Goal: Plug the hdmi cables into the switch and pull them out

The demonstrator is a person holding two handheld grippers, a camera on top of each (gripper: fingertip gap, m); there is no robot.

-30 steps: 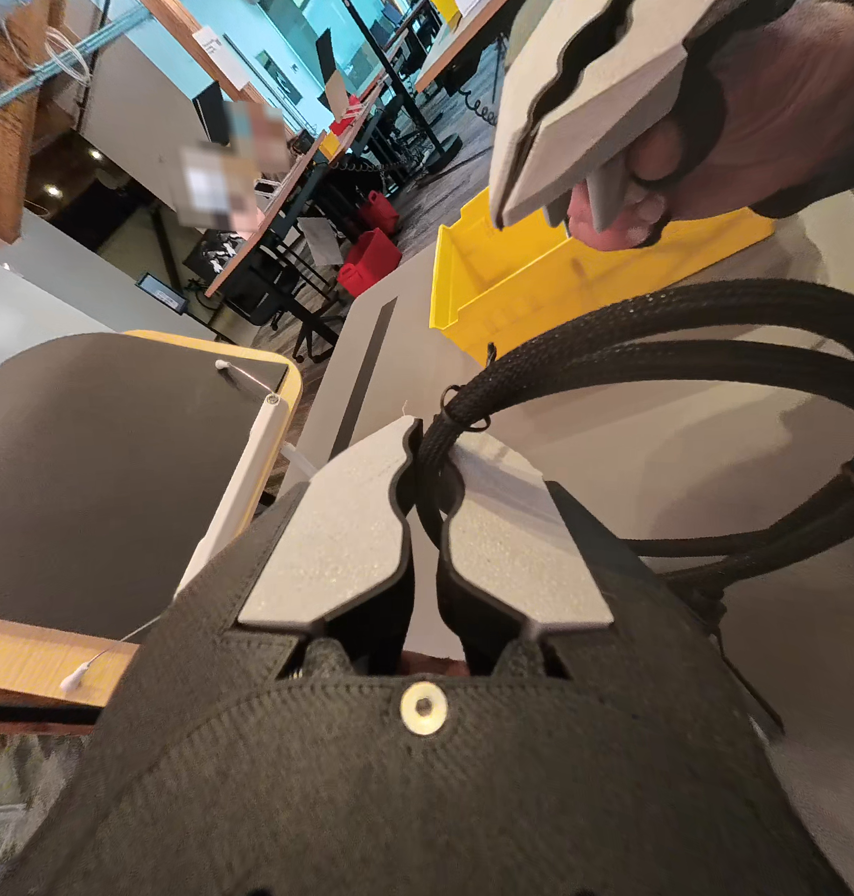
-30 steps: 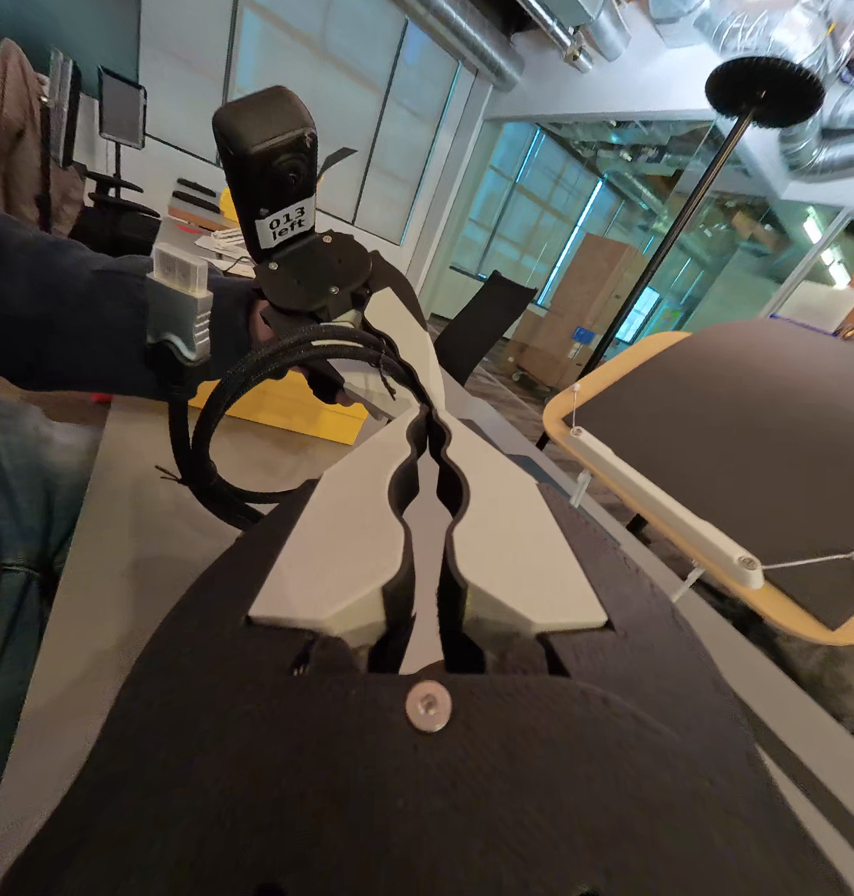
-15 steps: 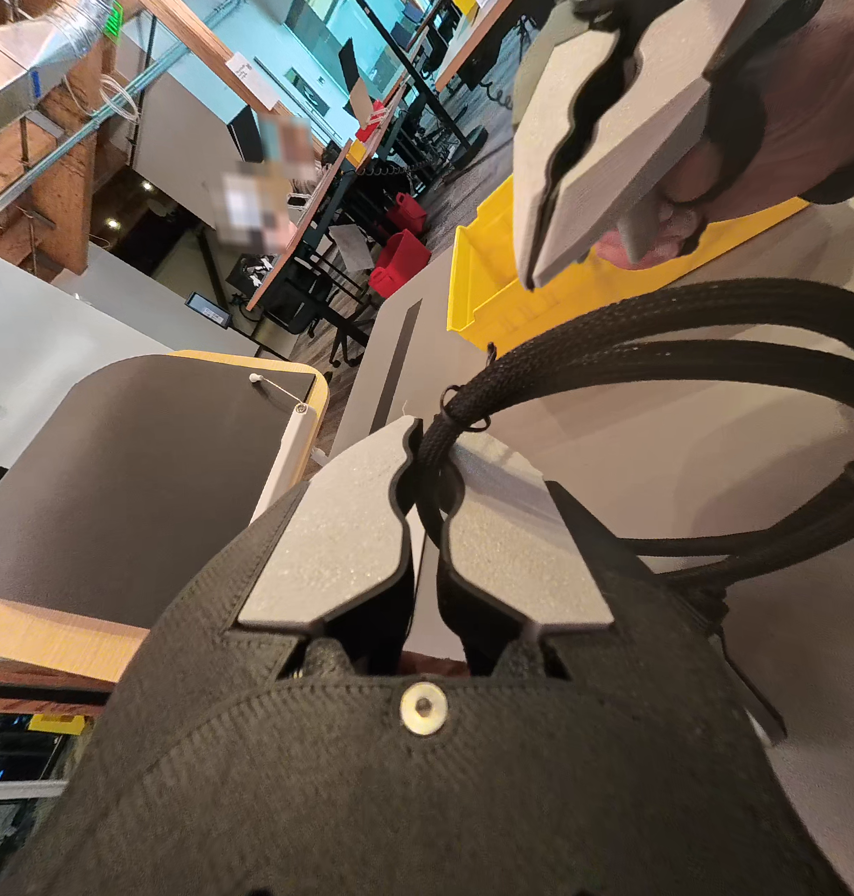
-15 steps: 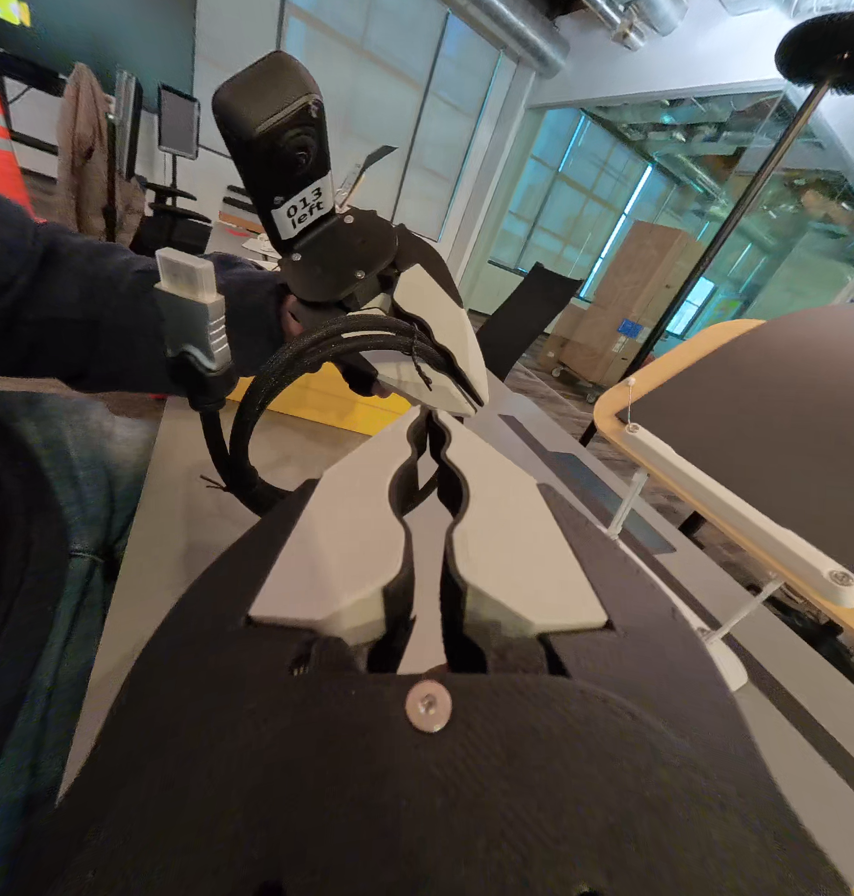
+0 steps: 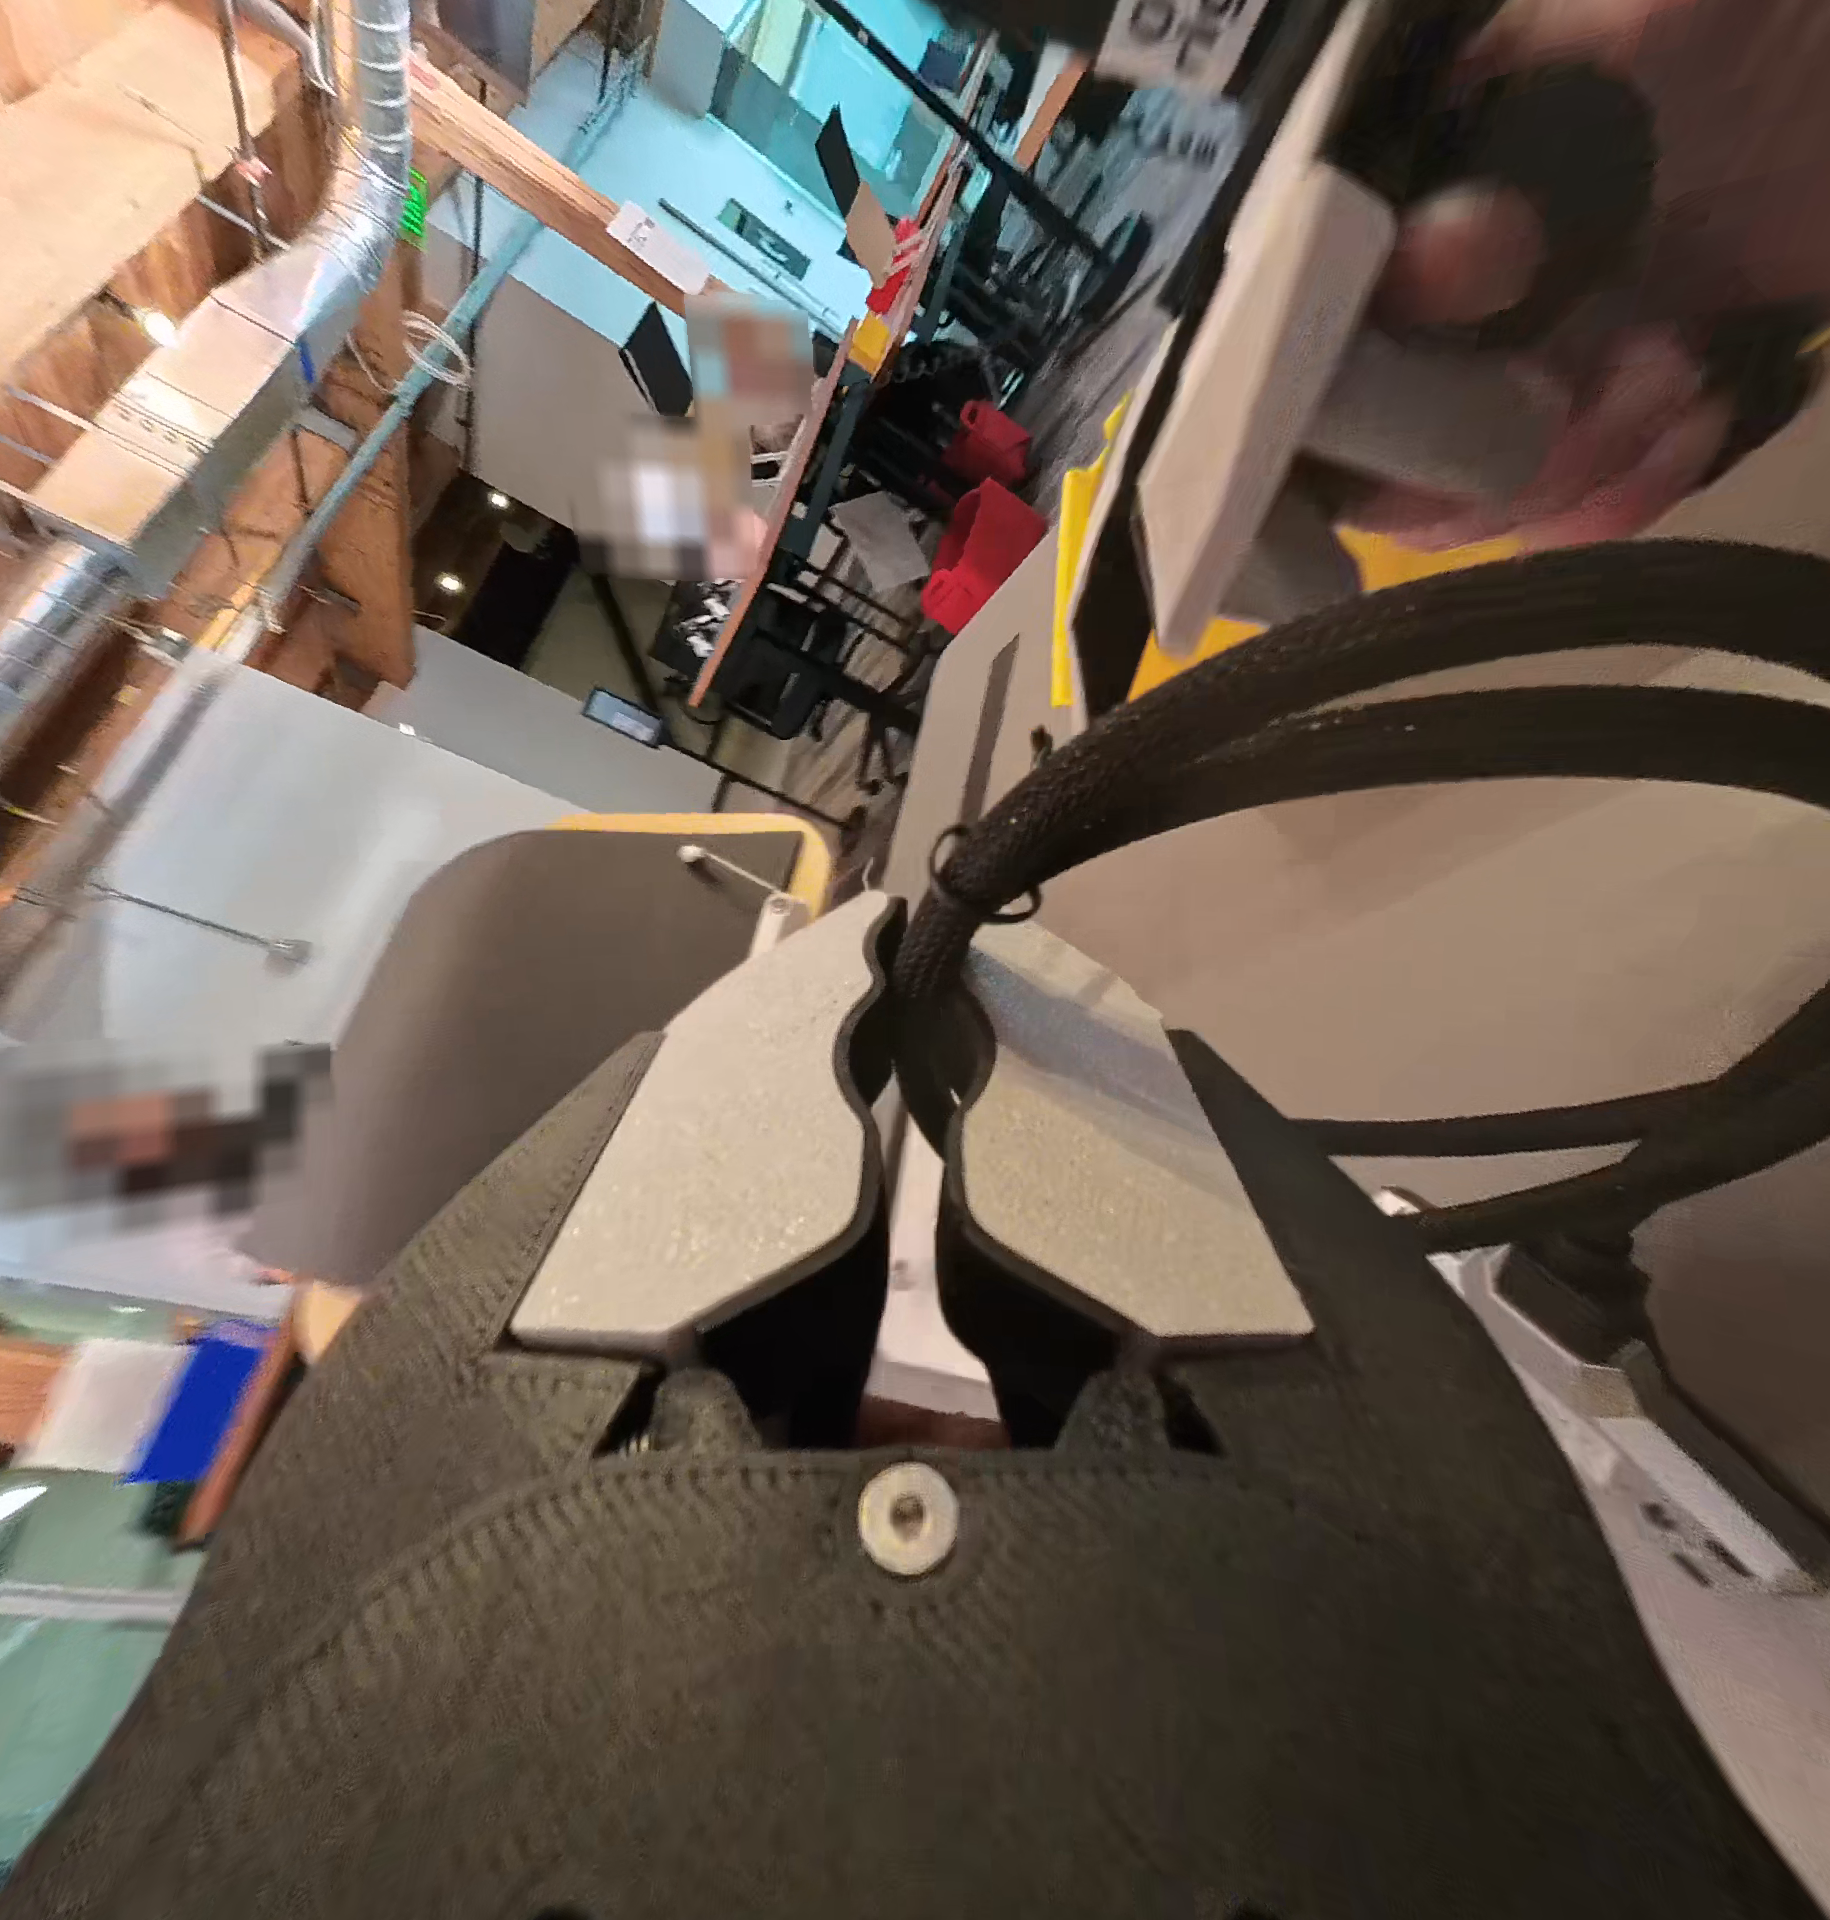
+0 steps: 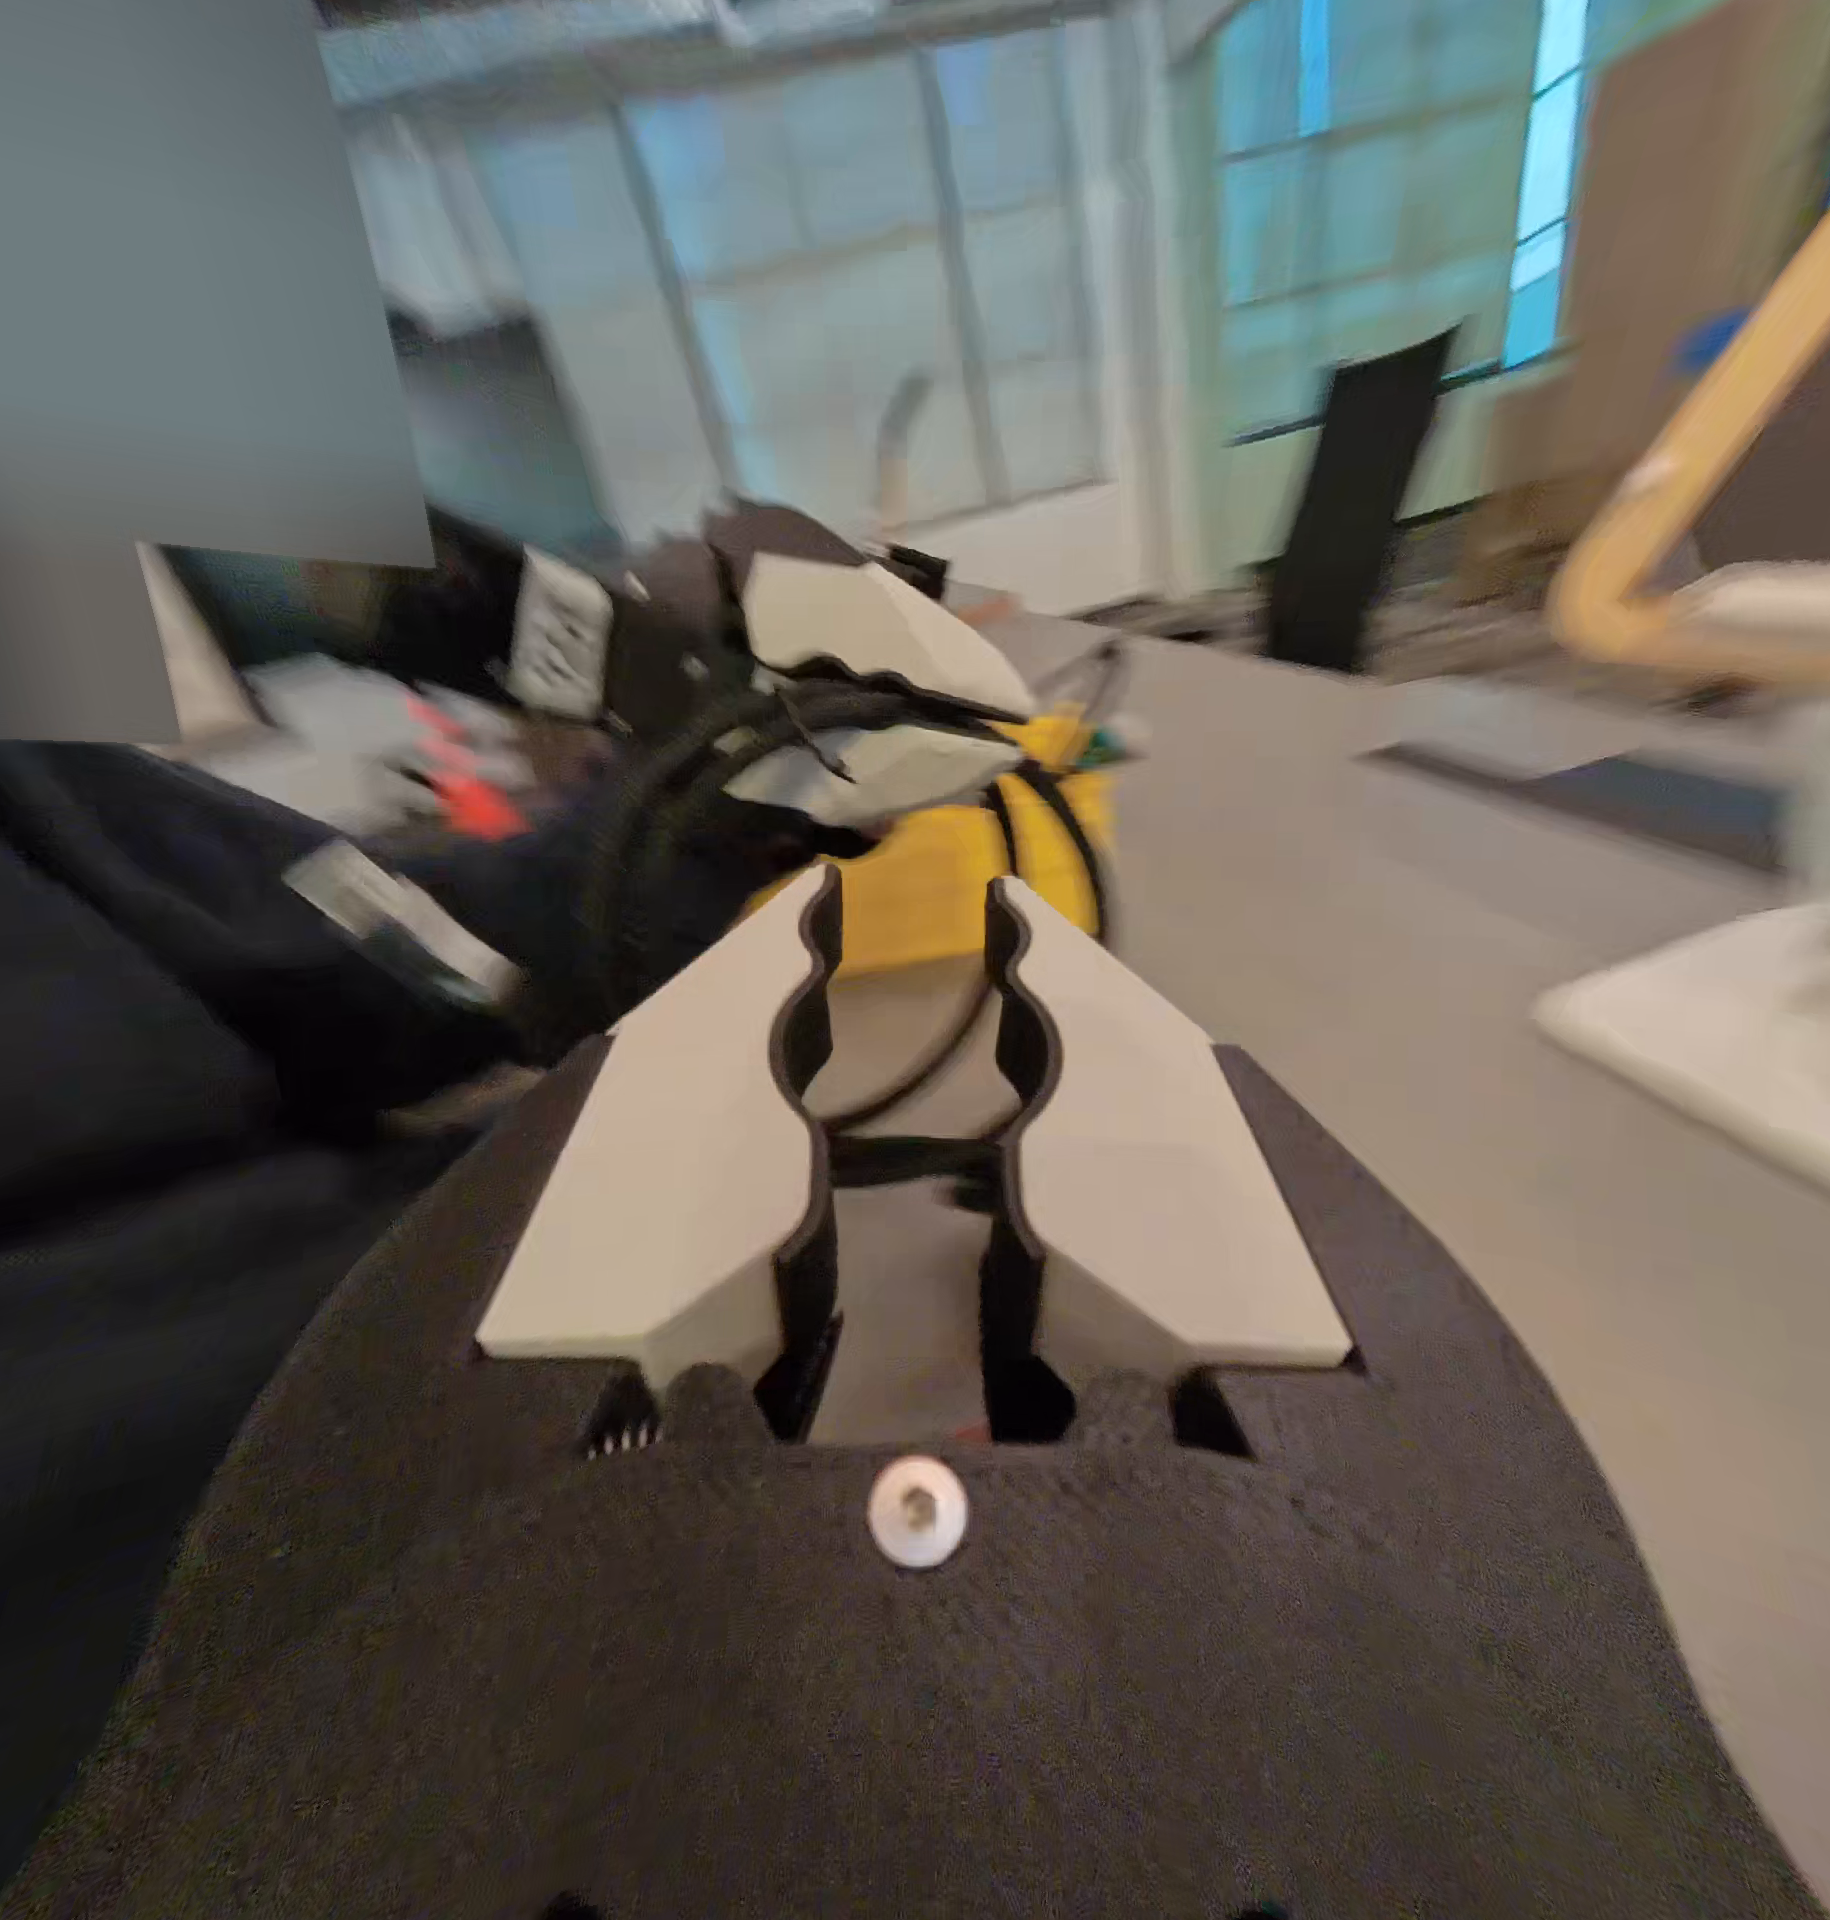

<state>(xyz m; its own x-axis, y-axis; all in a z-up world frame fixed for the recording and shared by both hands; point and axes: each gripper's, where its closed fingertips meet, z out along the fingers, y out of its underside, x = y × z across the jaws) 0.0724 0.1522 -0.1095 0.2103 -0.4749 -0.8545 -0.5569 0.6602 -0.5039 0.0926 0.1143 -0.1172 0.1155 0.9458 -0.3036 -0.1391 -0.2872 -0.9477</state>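
My left gripper [image 5: 932, 935] is shut on a coiled black braided HDMI cable [image 5: 1410, 727], pinching the bundled loops at the fingertips above the grey table [image 5: 1410, 987]. One silver-and-black plug [image 5: 1597, 1371] hangs at the lower right. In the right wrist view, which is blurred, my right gripper [image 6: 911, 894] is open and empty, low over the table. The left gripper [image 6: 890, 707] shows beyond it, holding the cable [image 6: 662, 790], with a silver plug [image 6: 391, 925] to its left. The right gripper [image 5: 1233, 416] is close above the coil in the left wrist view. I see no switch clearly.
A yellow bin [image 6: 921, 904] stands on the table behind the grippers; it also shows in the left wrist view [image 5: 1087, 582]. A white box-like object [image 6: 1721, 1091] is at the right. A dark chair with a yellow rim [image 5: 578, 987] stands beside the table edge. A person's dark sleeve [image 6: 163, 935] is at the left.
My right gripper has opened and swung down lower and closer to the coil. The left gripper still grips the cable and has tilted, so the plug now hangs lower.
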